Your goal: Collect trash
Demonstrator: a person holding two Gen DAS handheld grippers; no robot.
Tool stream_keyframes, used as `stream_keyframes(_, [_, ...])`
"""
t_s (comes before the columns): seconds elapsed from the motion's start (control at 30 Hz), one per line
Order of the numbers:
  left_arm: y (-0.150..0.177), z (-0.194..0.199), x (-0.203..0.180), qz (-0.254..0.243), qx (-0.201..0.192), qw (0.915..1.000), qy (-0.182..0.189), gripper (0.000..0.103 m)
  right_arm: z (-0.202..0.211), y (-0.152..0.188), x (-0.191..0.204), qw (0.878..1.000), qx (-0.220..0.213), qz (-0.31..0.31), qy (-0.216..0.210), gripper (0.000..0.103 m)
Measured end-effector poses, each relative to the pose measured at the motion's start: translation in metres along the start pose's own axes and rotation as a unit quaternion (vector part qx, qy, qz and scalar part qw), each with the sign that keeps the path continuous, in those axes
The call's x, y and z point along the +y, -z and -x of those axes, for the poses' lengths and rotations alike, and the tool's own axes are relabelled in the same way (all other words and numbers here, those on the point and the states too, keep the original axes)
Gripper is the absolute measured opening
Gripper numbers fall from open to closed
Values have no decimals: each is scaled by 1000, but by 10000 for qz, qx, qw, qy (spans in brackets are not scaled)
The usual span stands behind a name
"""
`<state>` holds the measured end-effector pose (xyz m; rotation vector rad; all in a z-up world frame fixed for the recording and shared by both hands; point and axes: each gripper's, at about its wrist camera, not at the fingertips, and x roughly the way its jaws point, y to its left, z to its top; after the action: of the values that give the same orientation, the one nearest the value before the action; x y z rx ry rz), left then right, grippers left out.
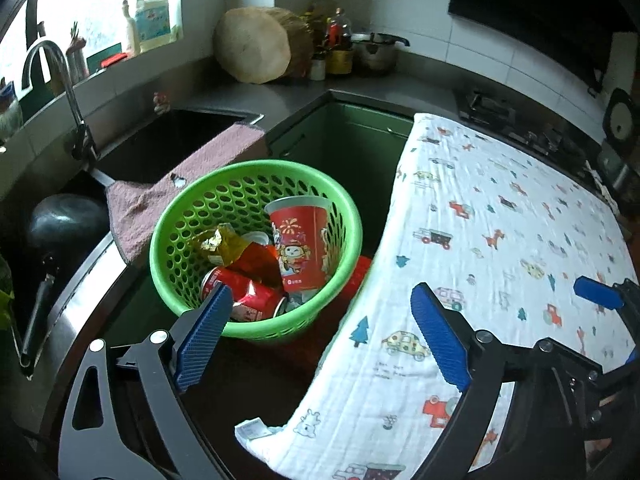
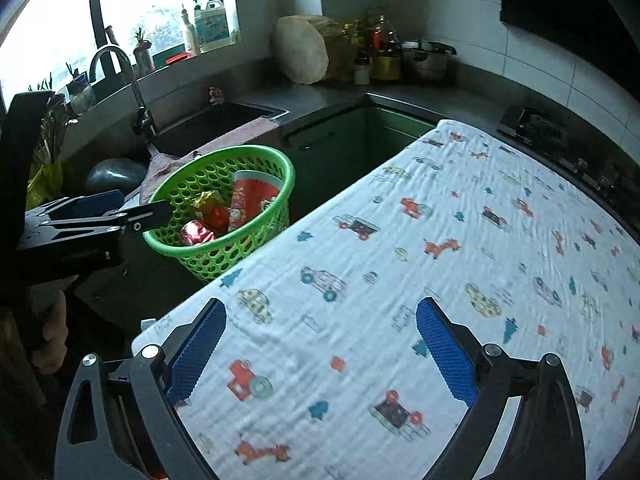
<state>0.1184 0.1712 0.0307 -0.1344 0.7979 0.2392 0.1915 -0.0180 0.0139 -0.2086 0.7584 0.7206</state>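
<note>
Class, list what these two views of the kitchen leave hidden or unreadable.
- Basket bottom, left wrist view: hidden under the red cup, can and wrappers.
- Surface under the printed cloth, both views: covered.
- Bottle labels by the wall, right wrist view: too small.

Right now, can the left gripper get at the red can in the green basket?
Probably yes. The left gripper is open, the red can lies uncovered just beyond its fingertips, and the green basket is open-topped.
</note>
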Motion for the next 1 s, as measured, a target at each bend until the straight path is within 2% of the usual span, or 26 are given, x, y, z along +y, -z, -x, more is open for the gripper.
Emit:
stream_keyframes(0.53, [26,24,-24,-456,-361,9980,-235,95,27,35,-18,9991,-201,-334,155,94])
stream_keyframes(0.63, [29,29,-25,-453,-413,9979,-189,96,29,38,-18,9987,-238,-388,232,94])
stream_keyframes(0.9, [38,41,-29,-496,-634,9961,-374,98,36,46,-20,9973,-351,-584,265,94])
stream_keyframes(1.0, [40,43,-29,-438,-639,9965,-317,98,39,49,-21,9966,-396,-638,333,94])
